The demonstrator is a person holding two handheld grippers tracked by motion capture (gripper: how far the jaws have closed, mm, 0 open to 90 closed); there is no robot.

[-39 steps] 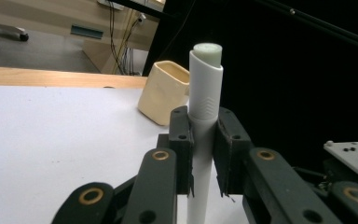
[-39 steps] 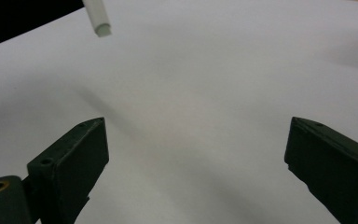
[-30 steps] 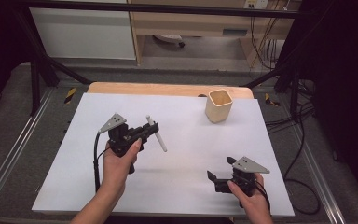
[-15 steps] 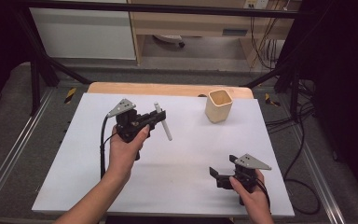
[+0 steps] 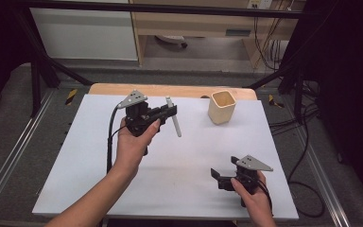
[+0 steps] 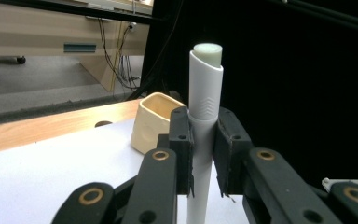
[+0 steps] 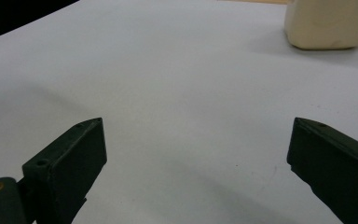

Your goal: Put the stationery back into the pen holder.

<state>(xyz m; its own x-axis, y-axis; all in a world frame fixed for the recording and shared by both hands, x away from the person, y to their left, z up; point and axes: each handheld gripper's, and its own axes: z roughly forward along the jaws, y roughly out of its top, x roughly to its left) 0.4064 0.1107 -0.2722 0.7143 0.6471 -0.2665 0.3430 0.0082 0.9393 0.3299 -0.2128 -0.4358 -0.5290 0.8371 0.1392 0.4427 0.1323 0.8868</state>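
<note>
the left gripper (image 5: 169, 112) is held up off the table in the person's left hand (image 5: 133, 144), its two black jaws clamped on the sides of a slim white tube (image 5: 173, 117), which in the left gripper view (image 6: 204, 154) stands straight up between the jaws with a pale rounded tip (image 6: 208, 49) at its top end and its lower end running out of sight below them. from above, the tube sticks out past the jaws on both sides, one end angled toward the person's edge of the table. beyond the jaw tips and a little to the right of them stands a cream square cup (image 5: 221, 107), open at the top, apart from the tube; the same cup (image 6: 154, 121) sits just behind the left jaw in the left gripper view. under it all lies a white table sheet (image 5: 75, 156), with a wooden edge (image 5: 108, 89) at its far side. well apart, nearer the person, the right gripper (image 5: 220, 175) rests low over the sheet in the right hand (image 5: 255, 198), jaws spread wide with nothing between them; ahead of it, far off to the upper right of its own view, is the cup (image 7: 328, 23).
</note>
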